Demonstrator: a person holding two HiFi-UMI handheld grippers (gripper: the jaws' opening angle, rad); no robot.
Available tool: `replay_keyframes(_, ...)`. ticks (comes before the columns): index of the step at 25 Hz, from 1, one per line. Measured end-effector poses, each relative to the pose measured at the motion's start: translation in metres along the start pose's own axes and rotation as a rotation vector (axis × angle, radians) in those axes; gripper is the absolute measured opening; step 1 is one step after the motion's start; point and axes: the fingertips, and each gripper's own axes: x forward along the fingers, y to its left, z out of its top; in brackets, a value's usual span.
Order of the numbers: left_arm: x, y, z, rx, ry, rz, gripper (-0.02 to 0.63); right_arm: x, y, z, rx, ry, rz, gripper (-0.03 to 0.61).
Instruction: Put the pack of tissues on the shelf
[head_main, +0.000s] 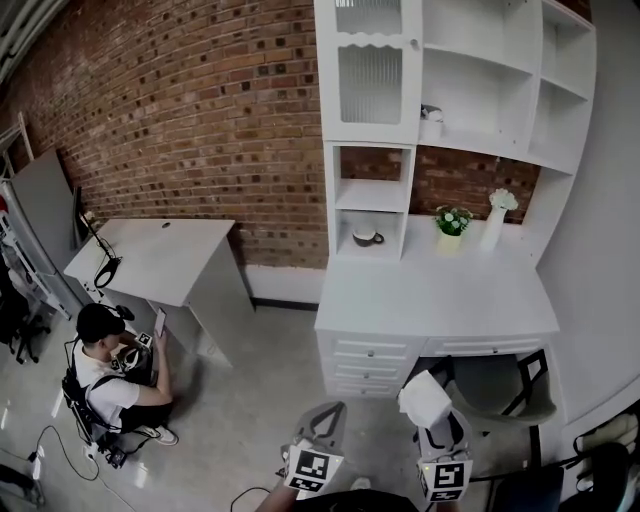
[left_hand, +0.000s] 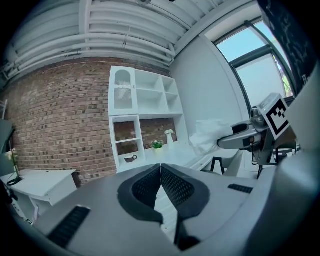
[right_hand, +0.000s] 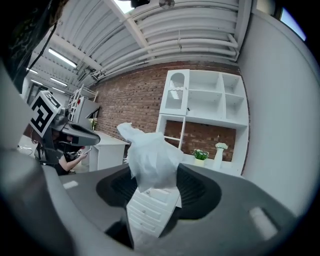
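The pack of tissues (head_main: 425, 398) is a white, crumpled-looking soft packet, and my right gripper (head_main: 437, 418) is shut on it, low in the head view. In the right gripper view the pack (right_hand: 150, 156) stands up between the dark pads (right_hand: 197, 187) and hides part of the desk. My left gripper (head_main: 323, 422) hangs beside it to the left, shut and holding nothing; its tips (left_hand: 160, 166) meet. The white shelf unit (head_main: 480, 95) rises over the white desk (head_main: 430, 295) ahead of both grippers, some way off.
On the desk stand a small potted plant (head_main: 452, 220) and a white vase (head_main: 494, 222); a cup (head_main: 367, 237) sits in a low cubby. Drawers (head_main: 370, 365) and a grey chair (head_main: 500, 388) are below. A person (head_main: 110, 385) sits on the floor by a side table (head_main: 150, 258).
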Motion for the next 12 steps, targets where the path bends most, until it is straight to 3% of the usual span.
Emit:
replay_keyframes(6, 0.034, -0.004, 0.004, -0.007, 0.004, 0.058, 0.011, 0.021, -0.035, -0.005, -0.012, -0.01, 0.017, 0.225)
replay_keyframes(12, 0.056, -0.016, 0.011, -0.01, 0.0, 0.063, 0.011, 0.037, -0.06, -0.008, -0.021, -0.026, 0.024, 0.225)
